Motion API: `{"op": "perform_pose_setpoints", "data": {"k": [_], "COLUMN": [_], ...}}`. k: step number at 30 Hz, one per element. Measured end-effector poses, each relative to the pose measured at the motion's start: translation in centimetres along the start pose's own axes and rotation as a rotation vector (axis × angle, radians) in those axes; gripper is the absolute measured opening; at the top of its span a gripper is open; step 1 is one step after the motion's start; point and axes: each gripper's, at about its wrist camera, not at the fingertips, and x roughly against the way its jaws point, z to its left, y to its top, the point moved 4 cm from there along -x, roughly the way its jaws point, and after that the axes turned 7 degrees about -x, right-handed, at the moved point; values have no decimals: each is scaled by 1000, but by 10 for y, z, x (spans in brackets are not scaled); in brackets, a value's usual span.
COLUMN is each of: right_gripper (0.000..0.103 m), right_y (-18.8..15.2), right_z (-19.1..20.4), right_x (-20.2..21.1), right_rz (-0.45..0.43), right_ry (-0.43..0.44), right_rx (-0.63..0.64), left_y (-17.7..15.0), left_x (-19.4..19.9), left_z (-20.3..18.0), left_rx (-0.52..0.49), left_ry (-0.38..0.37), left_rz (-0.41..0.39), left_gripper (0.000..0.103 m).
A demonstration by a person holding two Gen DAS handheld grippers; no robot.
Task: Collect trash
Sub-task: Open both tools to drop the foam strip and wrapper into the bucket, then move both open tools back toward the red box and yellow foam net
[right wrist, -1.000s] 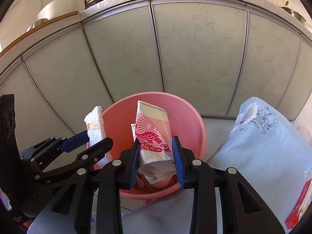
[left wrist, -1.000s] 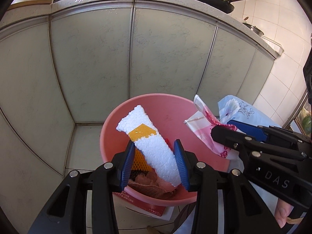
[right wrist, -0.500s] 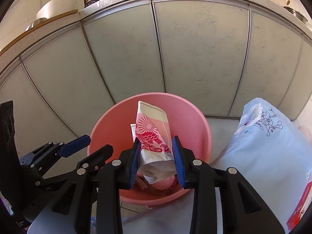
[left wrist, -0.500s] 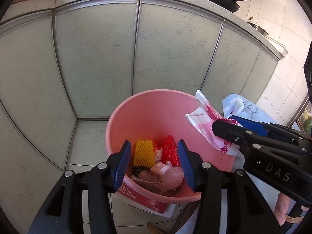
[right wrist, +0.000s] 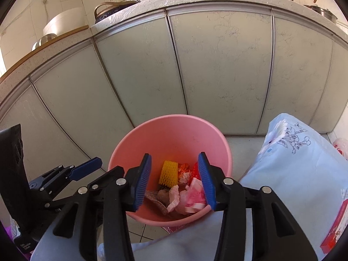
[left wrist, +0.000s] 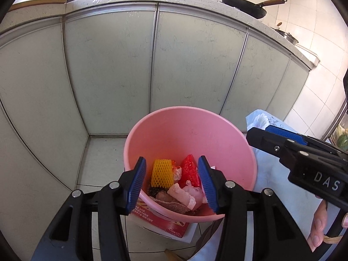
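My left gripper (left wrist: 171, 182) hangs over the near rim of the pink bucket (left wrist: 189, 128) with its blue-padded jaws spread apart and nothing between them. My right gripper (right wrist: 175, 179) is poised over the same bucket from the other side, its jaws likewise parted and empty; in the left wrist view it shows as a black arm with a blue pad reaching in from the right. The trash lies in the bottom of the bucket: a yellow foam net (left wrist: 162, 173) standing toward the left, a red wrapper (left wrist: 190, 169) beside it, a pink-and-white packet (right wrist: 195, 196) crumpled near the front, and some pale foam pieces (left wrist: 181, 195) over a brownish scrap. The bucket stands on the tiled floor in front of the grey-green cabinet doors (right wrist: 217, 65), partly on top of a red printed box (left wrist: 165, 221). A pale blue flowered cloth (right wrist: 293, 163) lies just right of the bucket. On the counter above sit black pans (left wrist: 245, 5).
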Motion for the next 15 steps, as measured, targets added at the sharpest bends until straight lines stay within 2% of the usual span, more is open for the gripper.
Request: {"op": "perform_pose_setpoints", "data": {"k": [6, 15], "right_gripper": [45, 45], "right_y": [-5, -29], "right_z": [-9, -29], "right_x": [13, 37], "right_rz": [-14, -14], "right_ry": [-8, -37], "right_rx": [-24, -50], "left_y": [2, 3], "left_x": [11, 23], "left_z": [-7, -25], "left_rx": [-19, -55], "left_ry": [-6, -32], "left_rz": [-14, -24], "left_gripper": [49, 49]}}
